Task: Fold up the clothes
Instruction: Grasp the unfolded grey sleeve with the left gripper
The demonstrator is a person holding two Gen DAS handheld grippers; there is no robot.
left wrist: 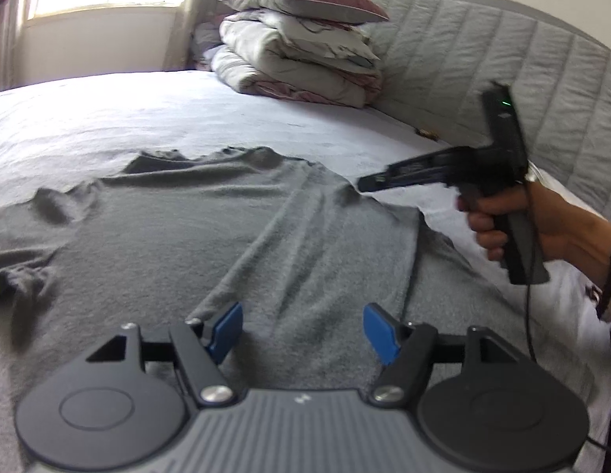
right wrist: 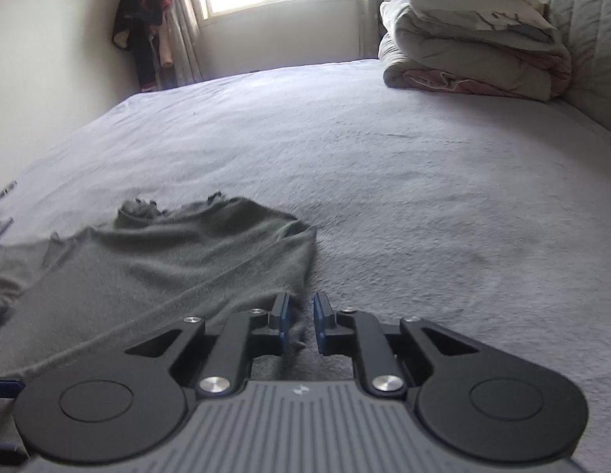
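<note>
left tool (left wrist: pixel 303 333): jaws wide apart | right tool (right wrist: pixel 301 325): jaws narrowly apart

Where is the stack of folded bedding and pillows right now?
The bedding stack sits at the far end of the bed, against the quilted headboard, right of the window; upper right in the right wrist view.

our left gripper (left wrist: pixel 301 331) has black arms, blue pads (left wrist: pixel 226 331), silver screws and a ribbed grey body; our right gripper (right wrist: pixel 301 321) matches, with a green light and black cable (left wrist: pixel 528 315) trailing from its handle.
</note>
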